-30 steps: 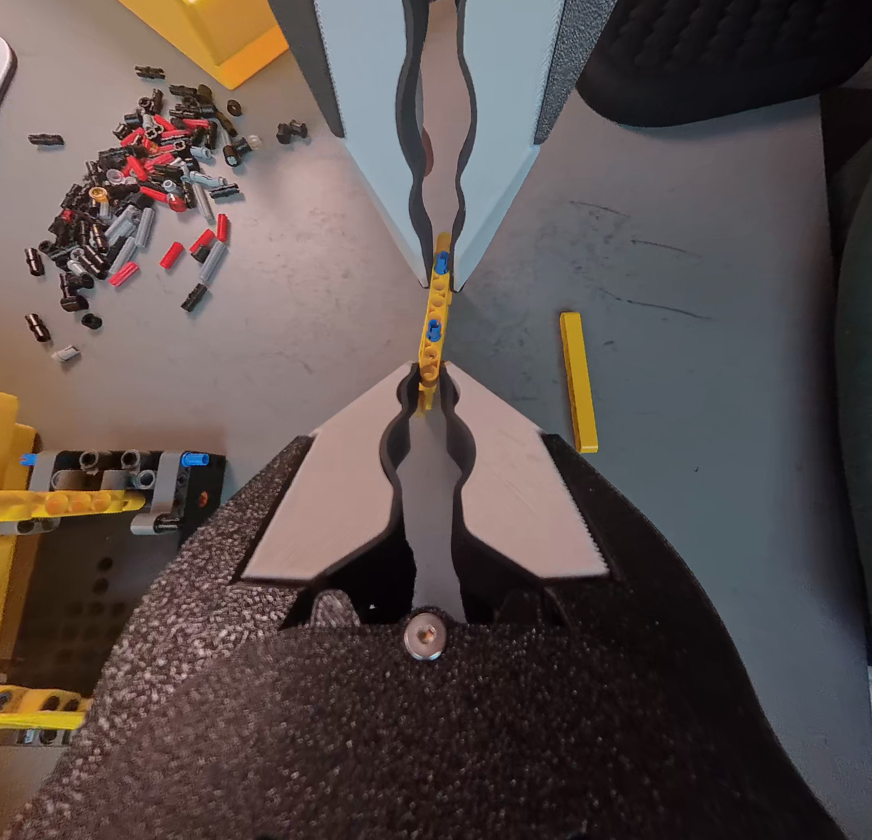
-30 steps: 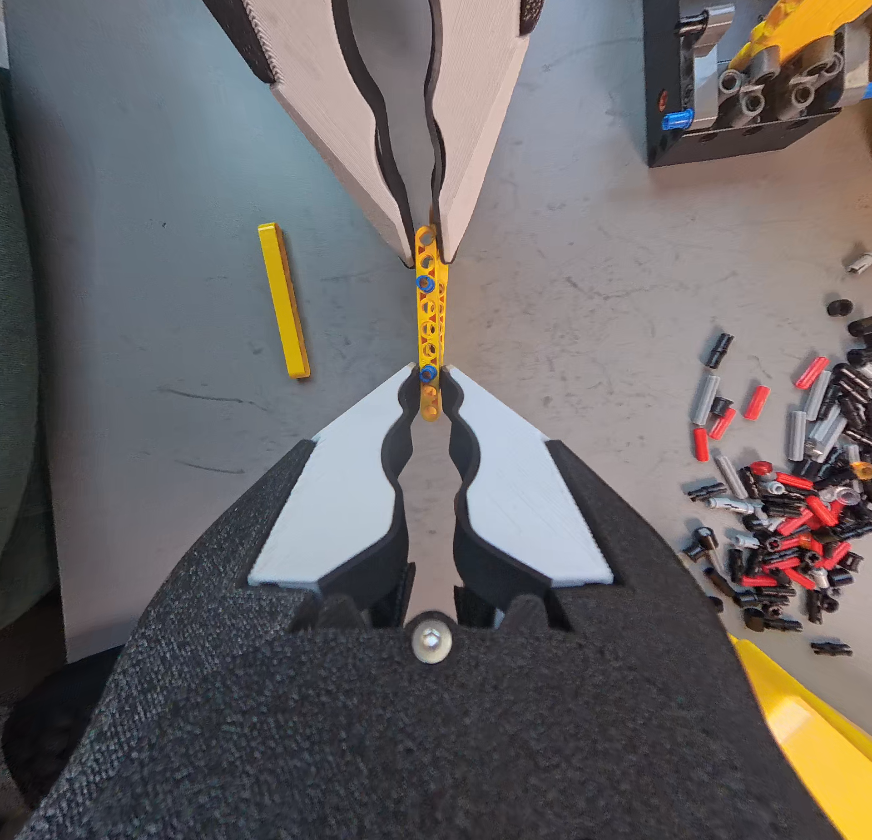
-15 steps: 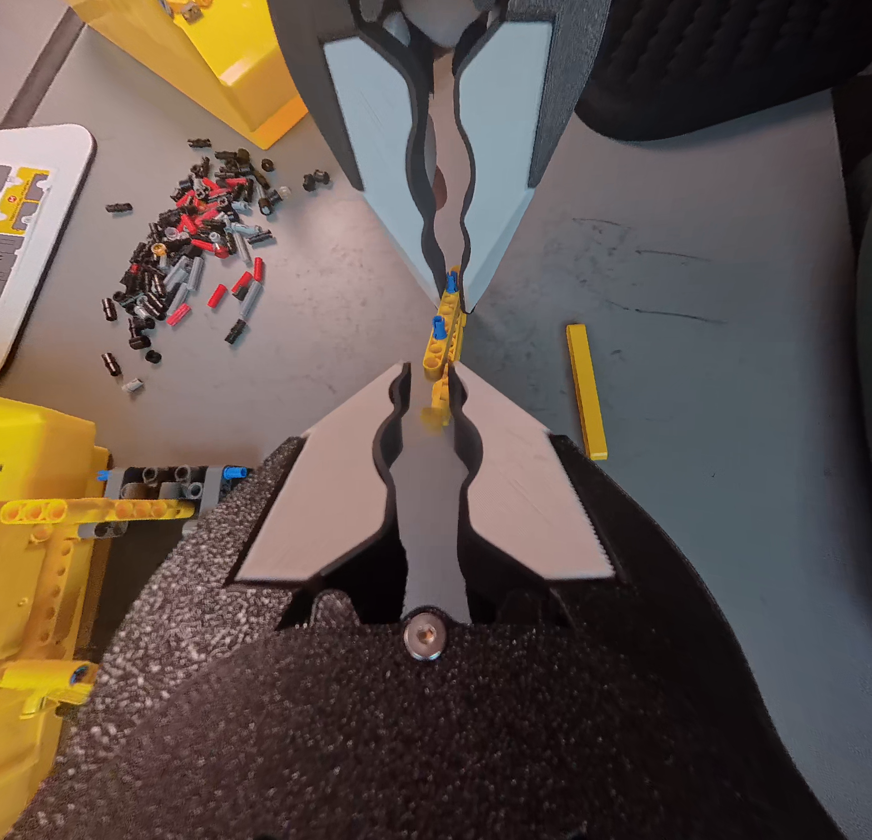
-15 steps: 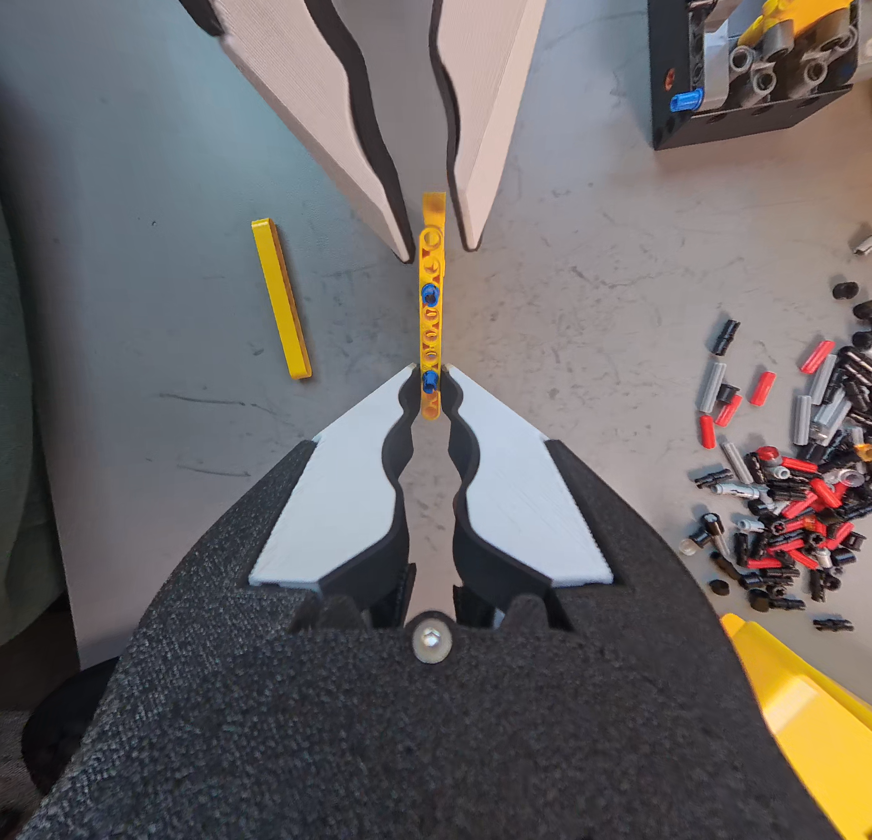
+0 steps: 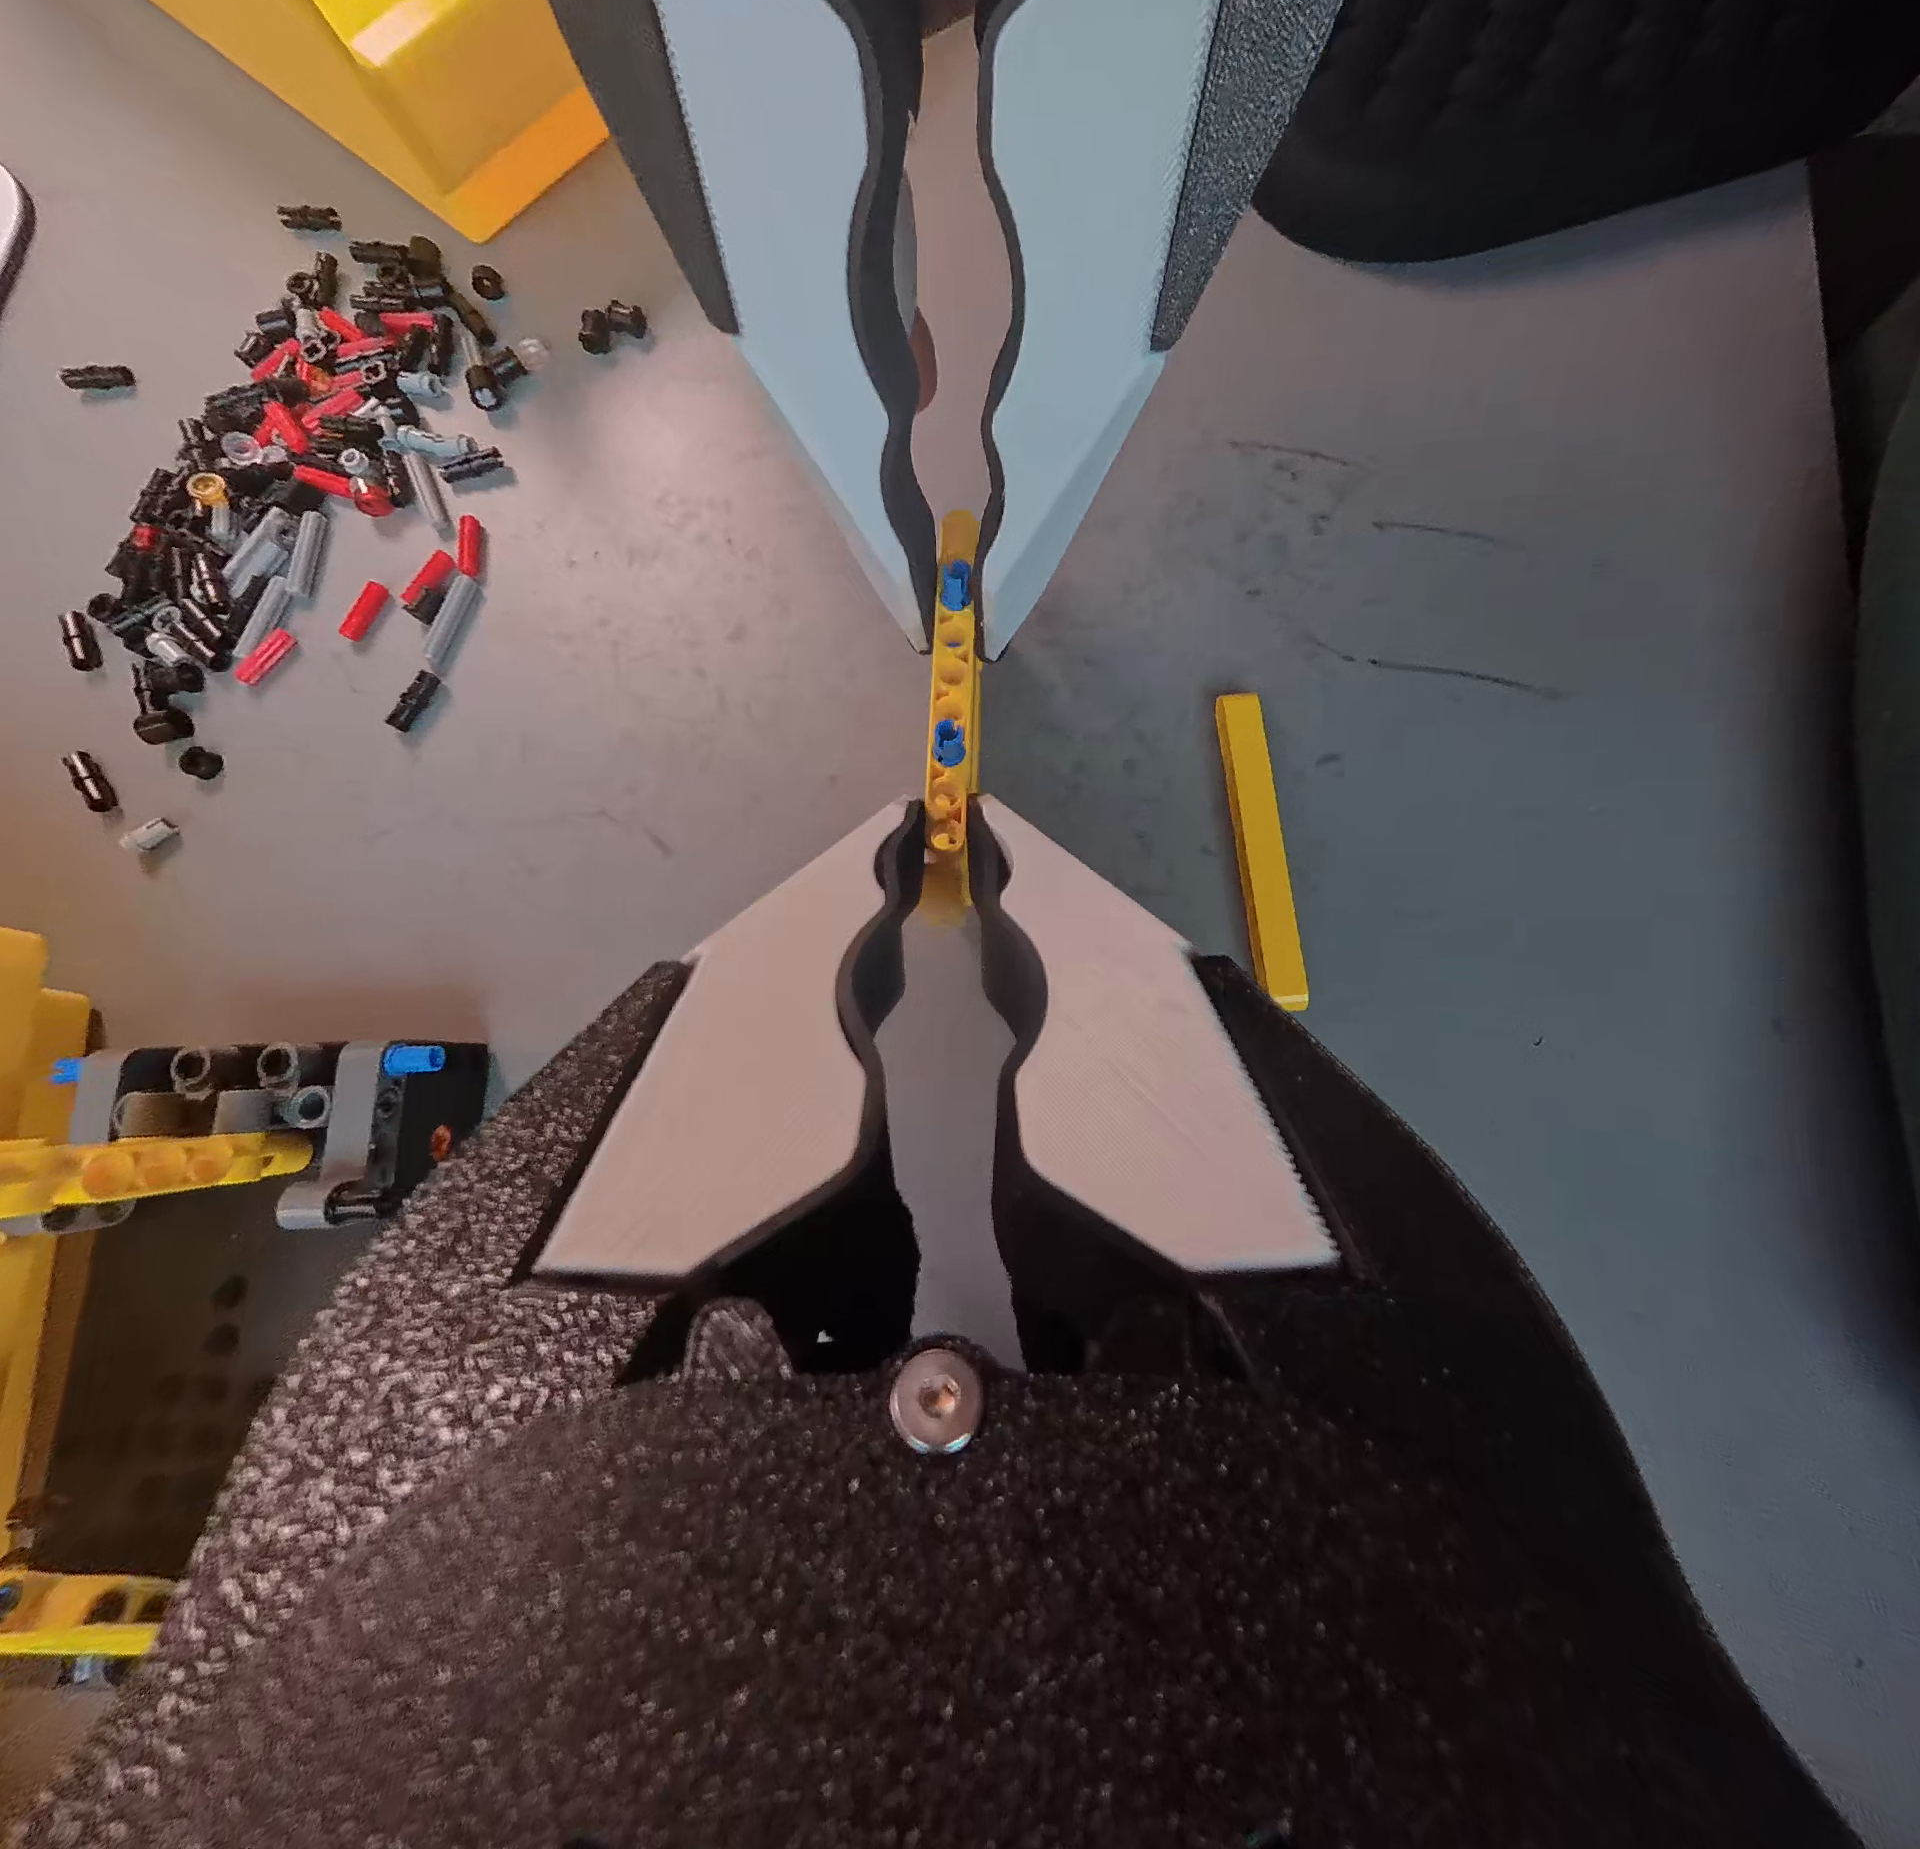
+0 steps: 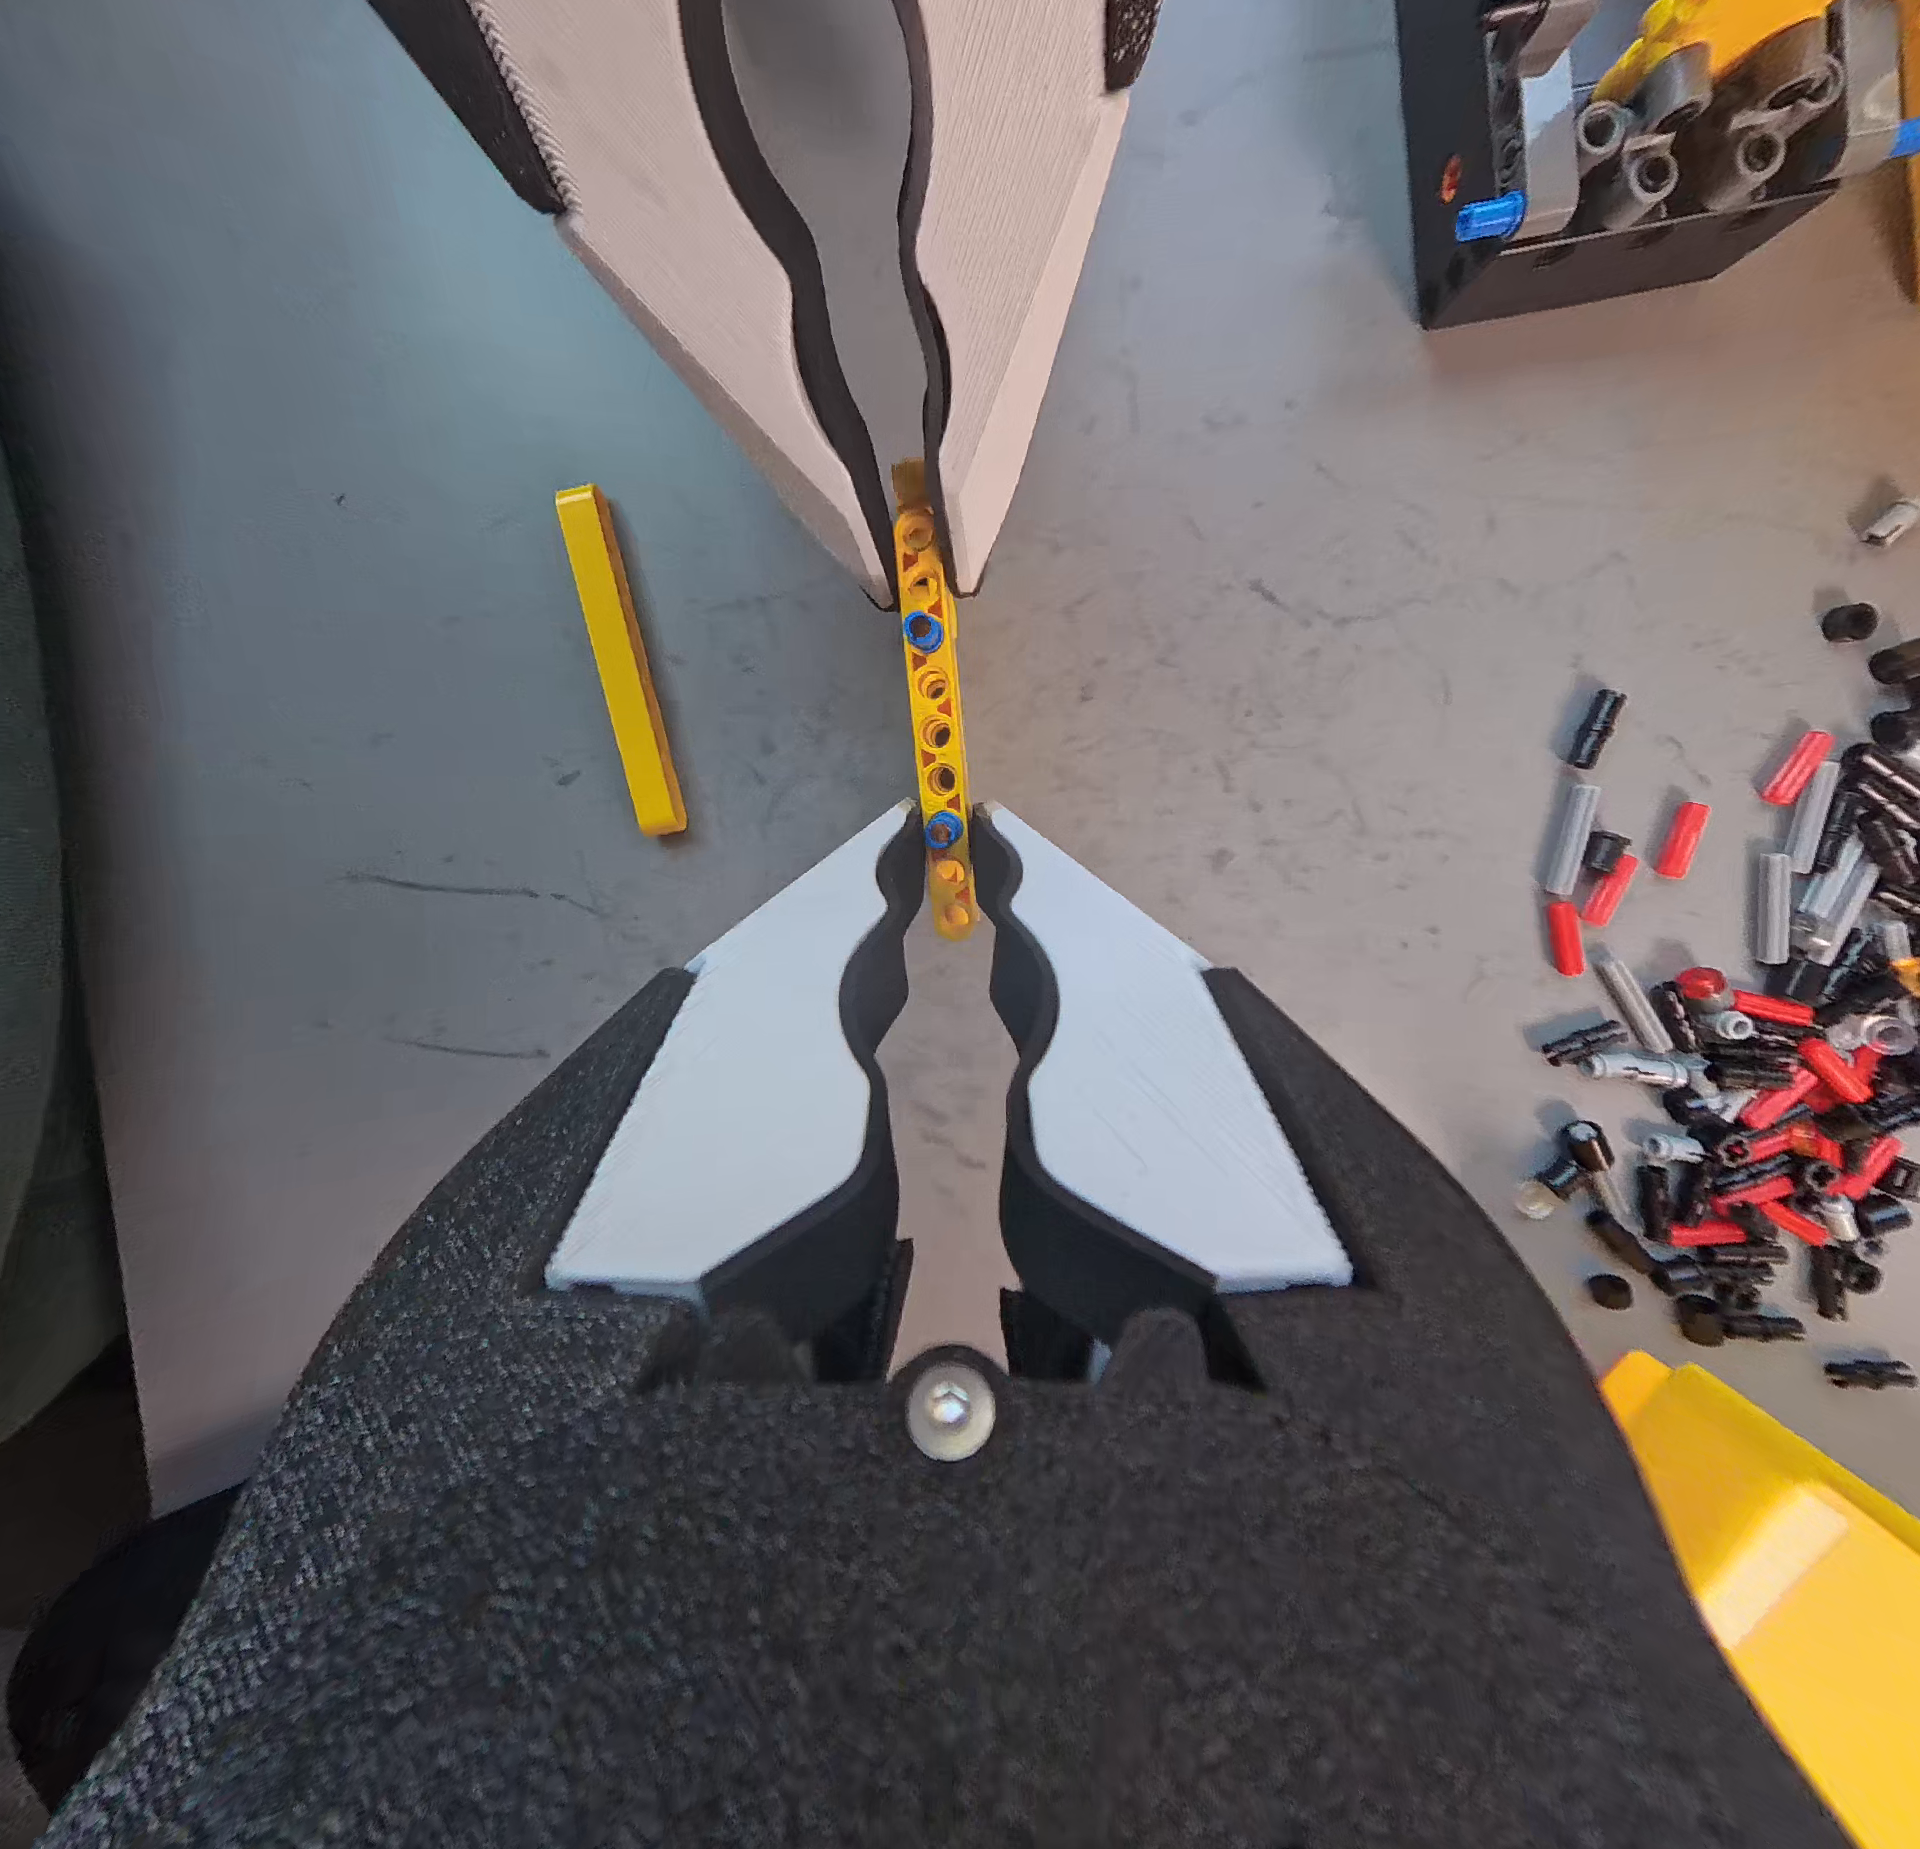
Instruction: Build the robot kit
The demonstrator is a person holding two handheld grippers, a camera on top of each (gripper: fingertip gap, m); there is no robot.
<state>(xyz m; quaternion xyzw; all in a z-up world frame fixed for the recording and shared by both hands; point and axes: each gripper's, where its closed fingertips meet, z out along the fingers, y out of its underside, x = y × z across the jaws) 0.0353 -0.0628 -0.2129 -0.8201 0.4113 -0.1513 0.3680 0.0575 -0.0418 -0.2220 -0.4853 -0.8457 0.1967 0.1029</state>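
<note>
A yellow beam with holes (image 5: 954, 698) and two blue pins is held above the grey table between both grippers. My left gripper (image 5: 945, 823), with pale grey fingers, is shut on one end of it. My right gripper (image 6: 945, 823), with light blue fingers, is shut on the other end of the beam (image 6: 935, 719). Each gripper shows at the top of the other's view, the right one (image 5: 956, 646) and the left one (image 6: 925, 594). A second yellow beam (image 5: 1259, 849) lies flat on the table beside them, and also shows in the right wrist view (image 6: 620, 656).
A pile of small black, red and grey pins (image 5: 301, 490) (image 6: 1766, 1072) lies on the table. A yellow bin (image 5: 416, 64) (image 6: 1787, 1550) stands beyond it. A black and yellow built assembly (image 5: 260, 1124) (image 6: 1621, 137) sits near the left gripper. A black chair (image 5: 1558, 85) stands past the table edge.
Half a second ago my left gripper had opened around the beam's end and drawn back a little. It has now closed on the beam again. The right gripper kept its hold.
</note>
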